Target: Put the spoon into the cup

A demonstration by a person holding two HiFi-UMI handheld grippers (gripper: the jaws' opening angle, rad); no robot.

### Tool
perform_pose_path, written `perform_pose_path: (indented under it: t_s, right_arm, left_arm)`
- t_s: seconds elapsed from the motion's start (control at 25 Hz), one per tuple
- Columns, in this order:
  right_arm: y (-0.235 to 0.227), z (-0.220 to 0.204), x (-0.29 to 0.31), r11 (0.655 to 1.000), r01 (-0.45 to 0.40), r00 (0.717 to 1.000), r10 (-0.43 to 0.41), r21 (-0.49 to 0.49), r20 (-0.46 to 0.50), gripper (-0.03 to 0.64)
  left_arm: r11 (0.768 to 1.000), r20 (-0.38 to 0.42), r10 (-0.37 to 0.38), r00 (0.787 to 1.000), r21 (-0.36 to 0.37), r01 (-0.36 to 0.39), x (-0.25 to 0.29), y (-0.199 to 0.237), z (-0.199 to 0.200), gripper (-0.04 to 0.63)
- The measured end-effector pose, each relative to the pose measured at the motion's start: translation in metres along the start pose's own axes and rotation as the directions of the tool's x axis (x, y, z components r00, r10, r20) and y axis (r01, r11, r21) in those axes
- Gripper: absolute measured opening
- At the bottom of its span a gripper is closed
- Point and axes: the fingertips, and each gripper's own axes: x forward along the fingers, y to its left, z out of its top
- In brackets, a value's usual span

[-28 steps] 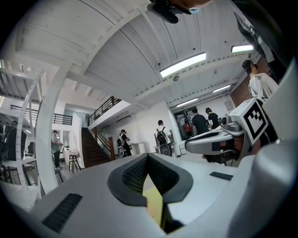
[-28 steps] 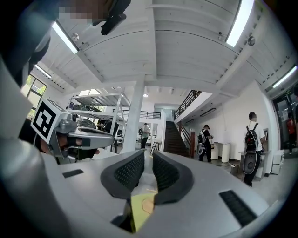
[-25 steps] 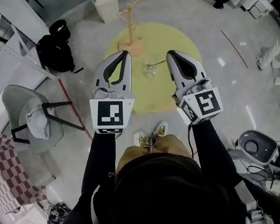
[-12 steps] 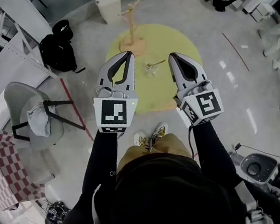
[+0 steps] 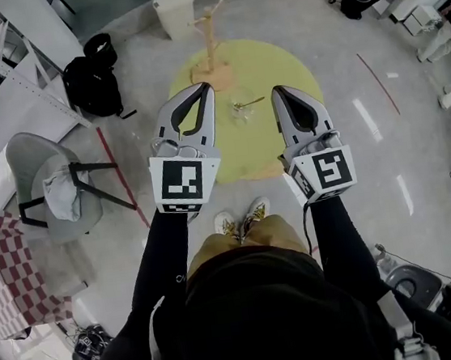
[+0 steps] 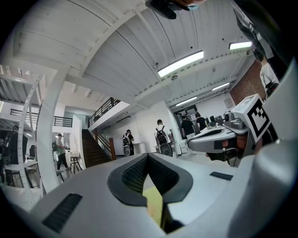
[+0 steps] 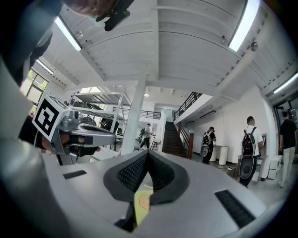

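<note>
Both claws clenched on nothing: left gripper (image 5: 201,89) & right gripper (image 5: 277,90) held level, high above table (image 5: 284,58). Cup (image 5: 242,113) stands there, spoon (image 5: 254,101) at its rim. Prob. inside, but too small to tell. Fits spoon already in cup, or lying just behind it.

Yellow round surface (image 5: 280,62), grey floor (image 5: 370,157) (red-and-white checked cloth (image 5: 1,280))

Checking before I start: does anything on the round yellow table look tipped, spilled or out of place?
Nothing stands out. The clear glass cup and wooden branched stand are upright on the round yellow table; the gold spoon lies by the cup. No spill shows.
</note>
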Motion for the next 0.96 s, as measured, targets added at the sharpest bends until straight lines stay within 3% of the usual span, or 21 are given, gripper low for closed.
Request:
perform_pose_path:
  t_s: [0.96]
  right_arm:
    - [0.0016, 0.0020, 0.0060, 1.000, -0.003, 1.000, 0.003, 0.020, 0.004, 0.026]
  left_arm:
    - [1.000, 0.015, -0.006, 1.000, 0.015, 0.006, 0.0051, 0.0022, 0.0083, 0.014]
